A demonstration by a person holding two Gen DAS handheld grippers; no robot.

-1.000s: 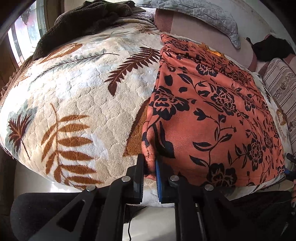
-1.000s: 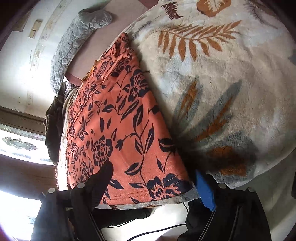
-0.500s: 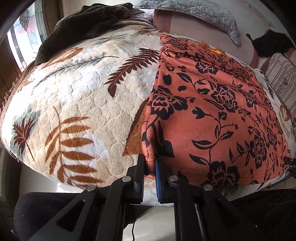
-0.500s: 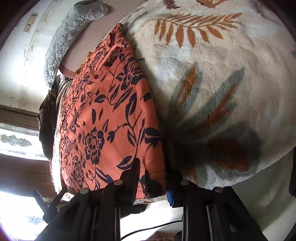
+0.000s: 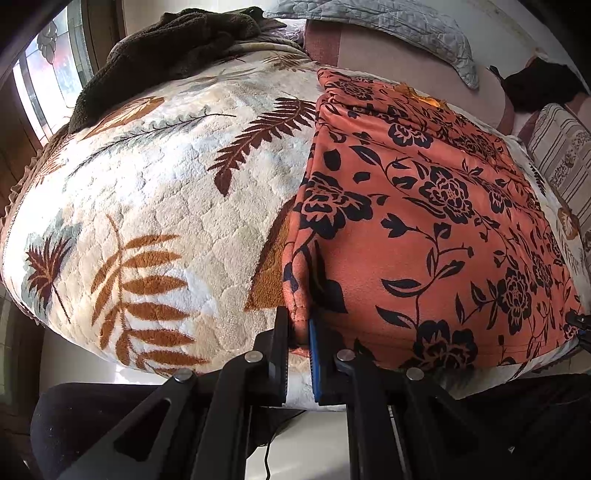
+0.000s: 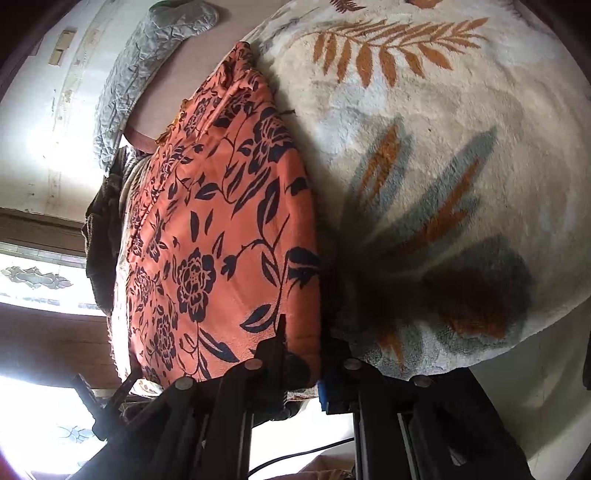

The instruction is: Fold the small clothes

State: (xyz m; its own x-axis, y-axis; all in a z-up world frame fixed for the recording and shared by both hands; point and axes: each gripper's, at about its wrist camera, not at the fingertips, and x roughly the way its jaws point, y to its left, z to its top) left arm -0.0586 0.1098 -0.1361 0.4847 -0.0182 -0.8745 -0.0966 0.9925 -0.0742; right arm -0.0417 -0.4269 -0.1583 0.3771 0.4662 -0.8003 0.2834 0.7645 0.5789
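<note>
A bed covered by a cream plush blanket with brown and orange fern-leaf prints (image 5: 173, 206) fills most of both views, with a pale wall and a patterned window at the frame edges. Spread flat on the blanket lies an orange fleece garment printed with black flowers and vines (image 5: 424, 229); in the left wrist view it takes up the right half of the frame, and in the right wrist view it runs from the upper middle down to the lower left.

At the bottom centre of the left wrist view, the left gripper (image 5: 298, 332) has its fingers pressed almost together, pinching the near left corner of the garment, where the hem bunches into a small fold. At the bottom centre of the right wrist view, the right gripper (image 6: 301, 354) has just been closing, and its fingers now clamp the garment's other near corner at the hem.

A dark brown fuzzy cloth (image 5: 177, 48) is heaped at the upper left of the left wrist view. A grey quilted pillow (image 5: 391, 22) lies along the top edge, and a striped cushion (image 5: 561, 147) sits at the right edge.
</note>
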